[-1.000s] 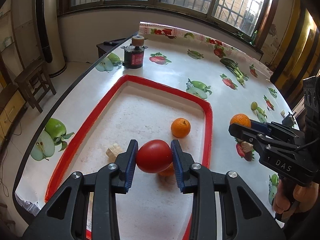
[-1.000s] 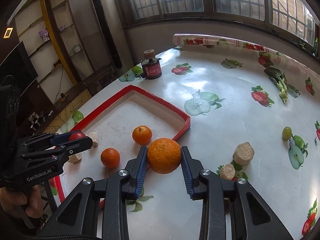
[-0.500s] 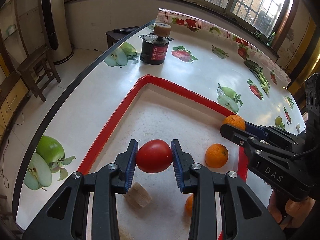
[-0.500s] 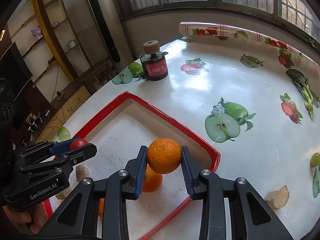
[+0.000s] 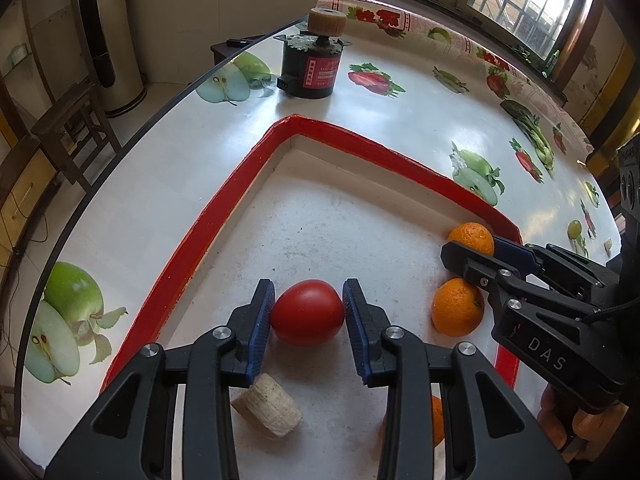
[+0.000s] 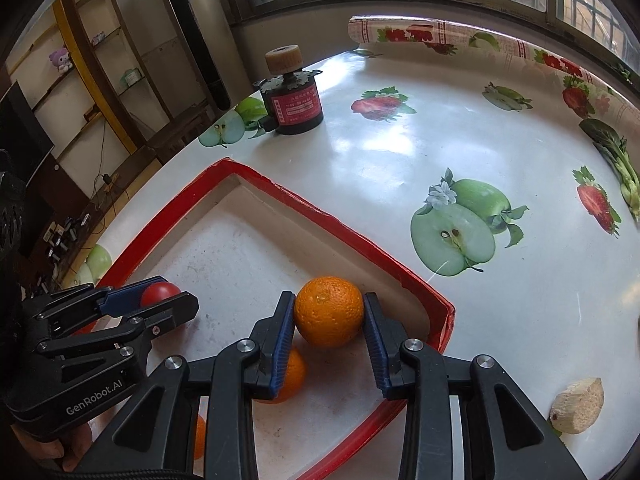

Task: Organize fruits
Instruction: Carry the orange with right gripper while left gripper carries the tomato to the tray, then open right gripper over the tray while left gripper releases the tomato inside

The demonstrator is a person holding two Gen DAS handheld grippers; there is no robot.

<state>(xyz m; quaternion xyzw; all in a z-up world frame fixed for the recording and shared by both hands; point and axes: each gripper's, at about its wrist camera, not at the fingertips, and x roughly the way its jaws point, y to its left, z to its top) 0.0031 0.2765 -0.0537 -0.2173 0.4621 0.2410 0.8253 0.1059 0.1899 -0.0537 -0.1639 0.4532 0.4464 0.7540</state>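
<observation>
Compared with a second ago, both tongs now sit lower and further into the red-rimmed tray [image 5: 224, 216], whose far corner fills more of each view. The left tongs [image 5: 308, 312] have just been opening a little, with the tomato [image 5: 308, 312] between the blue pads; its right side seems to touch the pad, while a thin gap shows at the left, and the fruit rests on or just above the tray floor. The right tongs [image 6: 329, 316] have also just eased open around an orange [image 6: 329, 311] near the tray's right corner; the left pad seems to touch it, the right pad stands just off it.

The left view shows a beige block [image 5: 266, 406] on the tray floor below the left pad, and two more oranges, one [image 5: 458, 307] beside the right tongs and one [image 5: 438, 420] partly hidden. The right view alone shows another beige block [image 6: 578, 406] outside the tray on the counter [image 6: 400, 160]. Both show the black motor [image 6: 294, 104] beyond the tray.
</observation>
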